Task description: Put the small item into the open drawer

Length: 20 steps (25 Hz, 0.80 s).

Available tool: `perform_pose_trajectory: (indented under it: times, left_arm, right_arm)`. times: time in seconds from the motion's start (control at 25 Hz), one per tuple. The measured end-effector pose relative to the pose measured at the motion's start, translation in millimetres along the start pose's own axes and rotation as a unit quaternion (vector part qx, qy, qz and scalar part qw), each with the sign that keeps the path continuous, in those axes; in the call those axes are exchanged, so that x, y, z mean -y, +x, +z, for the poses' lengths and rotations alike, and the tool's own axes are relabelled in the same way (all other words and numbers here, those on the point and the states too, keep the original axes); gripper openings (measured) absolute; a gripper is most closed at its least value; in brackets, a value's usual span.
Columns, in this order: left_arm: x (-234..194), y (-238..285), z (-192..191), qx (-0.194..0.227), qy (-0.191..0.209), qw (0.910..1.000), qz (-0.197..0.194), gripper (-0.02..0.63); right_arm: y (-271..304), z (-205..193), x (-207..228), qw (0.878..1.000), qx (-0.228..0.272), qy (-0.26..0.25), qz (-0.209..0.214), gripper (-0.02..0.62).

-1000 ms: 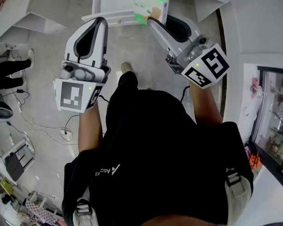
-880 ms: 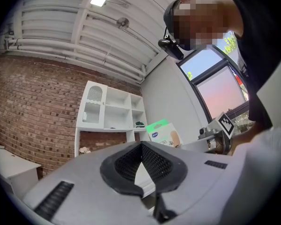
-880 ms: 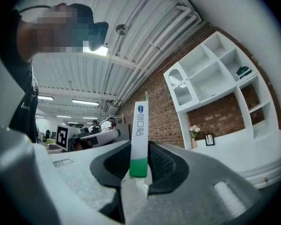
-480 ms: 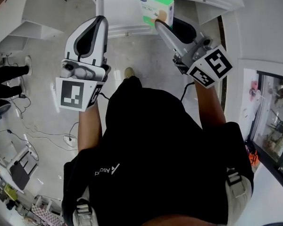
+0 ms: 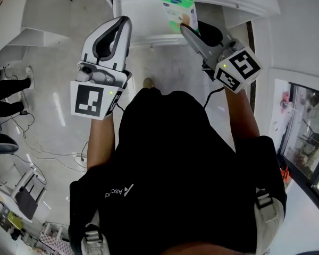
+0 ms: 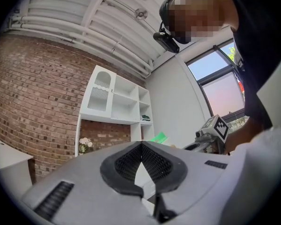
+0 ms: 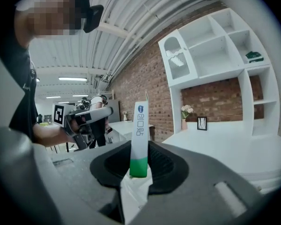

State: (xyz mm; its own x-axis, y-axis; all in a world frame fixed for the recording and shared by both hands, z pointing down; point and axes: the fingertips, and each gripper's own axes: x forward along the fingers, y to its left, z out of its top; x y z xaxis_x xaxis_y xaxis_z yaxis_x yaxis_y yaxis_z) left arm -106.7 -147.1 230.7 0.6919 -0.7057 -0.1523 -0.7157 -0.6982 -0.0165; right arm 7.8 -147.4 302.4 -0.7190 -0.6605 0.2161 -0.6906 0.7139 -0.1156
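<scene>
Head view: right gripper [image 5: 187,28] pinches slim green-and-white box [image 5: 176,3]; left gripper [image 5: 120,23] closed, empty.

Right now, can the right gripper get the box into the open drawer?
Probably yes. In the head view the right gripper holds the box seemingly above the drawer. Nothing shows between them, and the left gripper is off to the side.

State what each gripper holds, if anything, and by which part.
The right gripper clamps the small green-and-white box by its green end. The left gripper, jaws together, holds nothing.
</scene>
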Motion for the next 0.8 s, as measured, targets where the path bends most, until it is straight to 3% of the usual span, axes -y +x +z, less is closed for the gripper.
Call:
perform_pose_trajectory:
  times: [0.44,0.8]
  left_arm:
    - [-25.0,17.8,-39.2,-0.018,-0.019,0.9994,0.024,-0.002]
    - [-40.0,30.0,-67.4,-0.035,-0.022,0.9965,0.073,-0.002]
  right_arm:
    - [50.7,-69.7,43.4,0.992,-0.122,-0.018,0.030,0.089]
    - [82.6,-139.1,78.3,0.969,-0.233,-0.037,0.075,0.089]
